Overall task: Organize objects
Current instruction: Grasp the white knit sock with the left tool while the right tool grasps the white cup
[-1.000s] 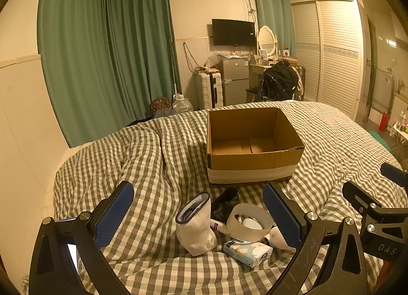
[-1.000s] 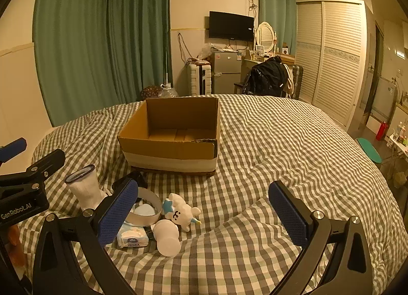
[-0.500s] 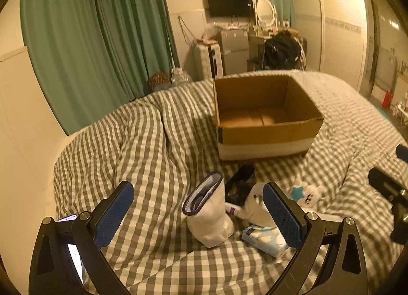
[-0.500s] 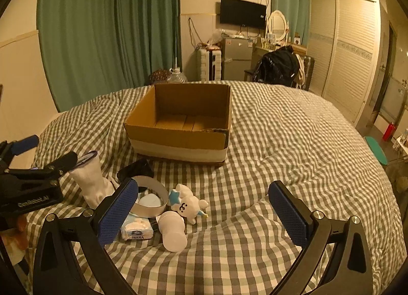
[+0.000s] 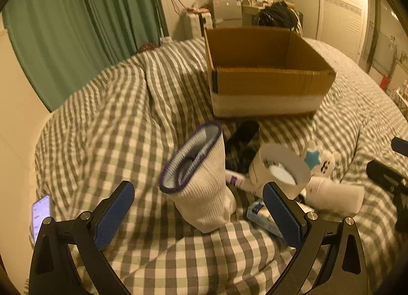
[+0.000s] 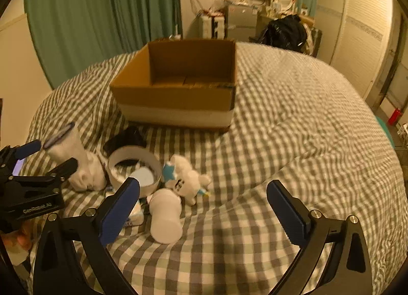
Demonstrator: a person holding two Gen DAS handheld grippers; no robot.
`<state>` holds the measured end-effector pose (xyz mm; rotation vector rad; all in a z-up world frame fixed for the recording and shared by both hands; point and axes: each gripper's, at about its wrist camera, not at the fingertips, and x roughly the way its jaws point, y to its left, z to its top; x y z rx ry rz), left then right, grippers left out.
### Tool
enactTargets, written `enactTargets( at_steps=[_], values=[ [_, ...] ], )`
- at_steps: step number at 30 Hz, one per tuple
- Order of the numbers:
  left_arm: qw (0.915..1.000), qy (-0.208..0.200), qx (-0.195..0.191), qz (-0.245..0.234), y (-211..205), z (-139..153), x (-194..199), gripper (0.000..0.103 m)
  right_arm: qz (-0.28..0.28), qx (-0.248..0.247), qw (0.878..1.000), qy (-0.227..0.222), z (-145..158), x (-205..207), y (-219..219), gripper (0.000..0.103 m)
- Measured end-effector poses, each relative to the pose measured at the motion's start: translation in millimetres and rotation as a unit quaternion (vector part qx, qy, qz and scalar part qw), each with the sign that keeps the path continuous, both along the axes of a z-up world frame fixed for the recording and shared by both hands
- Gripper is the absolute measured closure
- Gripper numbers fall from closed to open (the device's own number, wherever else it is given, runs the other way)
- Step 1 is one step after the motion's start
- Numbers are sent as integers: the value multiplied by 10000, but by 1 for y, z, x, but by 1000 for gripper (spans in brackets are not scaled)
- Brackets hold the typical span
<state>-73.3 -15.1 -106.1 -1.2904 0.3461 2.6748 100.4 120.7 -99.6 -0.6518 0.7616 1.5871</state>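
Observation:
An open empty cardboard box (image 5: 270,83) (image 6: 178,96) stands on the checked bed. In front of it lies a pile: a white sock (image 5: 204,182) (image 6: 74,157) standing upright, a white tape ring (image 5: 283,165) (image 6: 135,167), a white plush toy (image 5: 321,162) (image 6: 183,180), a white cup (image 5: 334,195) (image 6: 164,216) on its side, a tissue pack (image 5: 262,218) and a black item (image 5: 244,142) (image 6: 125,139). My left gripper (image 5: 199,213) is open, just before the sock. My right gripper (image 6: 204,210) is open, empty, near the cup and plush.
A phone (image 5: 40,210) lies on the bed at the left. Green curtains (image 5: 84,22) hang behind the bed, a wardrobe (image 6: 362,37) stands at the right, and a fridge, TV and chair with a black bag (image 6: 285,29) are at the back.
Both grippers have moved forward and down toward the pile. The sock now sits between the left fingers' line; the objects have not moved.

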Motion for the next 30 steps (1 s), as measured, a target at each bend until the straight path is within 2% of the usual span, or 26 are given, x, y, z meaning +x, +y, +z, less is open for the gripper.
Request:
enactTargets(
  at_steps=[2,6,8,10,13,14,15,16,17,23,29,30],
  values=[
    [9999,-154,30,1,-2,-7,-5,0,164,-184,9997,19,-9,-8,3,3],
    [9991,-399,92,54,-4,-20,-19,0,597,-532,9968,41,-24,-28,8,12],
    [9987,-501,106,63,-4,-26,-27,1,755,-728,9945,17,-34,-37,12,24],
    [9982,-587,125,26,-3,-30,-33,2,932,-961,9910,57,-43,-44,17,42],
    [9974,-711,147,-36,2,-37,-41,11,1015,-1164,9879,99,-53,-48,20,56],
    [9968,-785,159,-71,3,-40,-44,21,1016,-1200,9875,114,-55,-48,19,57],
    [9961,-862,169,-101,4,-44,-46,28,1012,-1231,9872,114,-56,-48,19,61],
    [9954,-941,164,-115,5,-47,-47,41,997,-1246,9871,110,-57,-48,19,67],
    [9954,-946,124,-100,4,-48,-47,48,973,-1251,9873,112,-56,-48,18,70],
    [9955,-878,218,-294,-1,-43,-43,62,892,-1164,9891,111,-53,-46,12,70],
    [9969,-694,289,-226,-6,-26,-31,65,751,-970,9924,88,-44,-44,10,71],
    [9959,-662,267,-564,-7,-22,-29,65,719,-908,9932,71,-43,-44,10,71]
  ],
)
